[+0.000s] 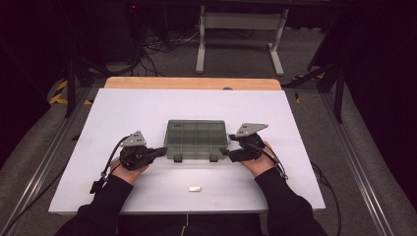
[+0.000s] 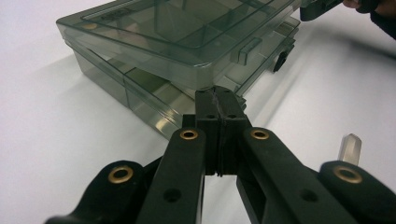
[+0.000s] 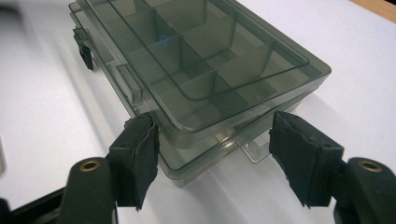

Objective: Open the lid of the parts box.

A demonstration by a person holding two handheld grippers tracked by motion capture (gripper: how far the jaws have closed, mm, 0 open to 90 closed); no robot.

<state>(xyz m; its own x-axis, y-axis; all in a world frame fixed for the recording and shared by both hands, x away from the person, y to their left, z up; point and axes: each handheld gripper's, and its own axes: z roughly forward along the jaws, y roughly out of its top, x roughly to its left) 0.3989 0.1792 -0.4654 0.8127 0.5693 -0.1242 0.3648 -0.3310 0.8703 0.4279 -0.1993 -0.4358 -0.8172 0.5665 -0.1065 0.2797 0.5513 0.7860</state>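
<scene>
A smoky clear compartment box (image 1: 196,139) lies in the middle of the white board, its lid down over several dividers. Two latches (image 1: 178,158) sit on its near edge. In the left gripper view a gap shows between lid and base along that edge of the box (image 2: 187,42). My left gripper (image 1: 162,151) is shut with nothing between its pads, and its tip (image 2: 218,100) is at the box's near left corner. My right gripper (image 1: 225,152) stands open at the near right corner. Its pads (image 3: 137,154) straddle that corner of the box (image 3: 201,70) without pressing on it.
A small pale piece (image 1: 195,188) lies on the white board (image 1: 123,113) near the front edge, between the forearms; a clear piece (image 2: 350,148) also stands beside the left gripper. A wooden table edge (image 1: 192,82) runs behind the board. A white frame (image 1: 241,29) and cables stand on the floor beyond.
</scene>
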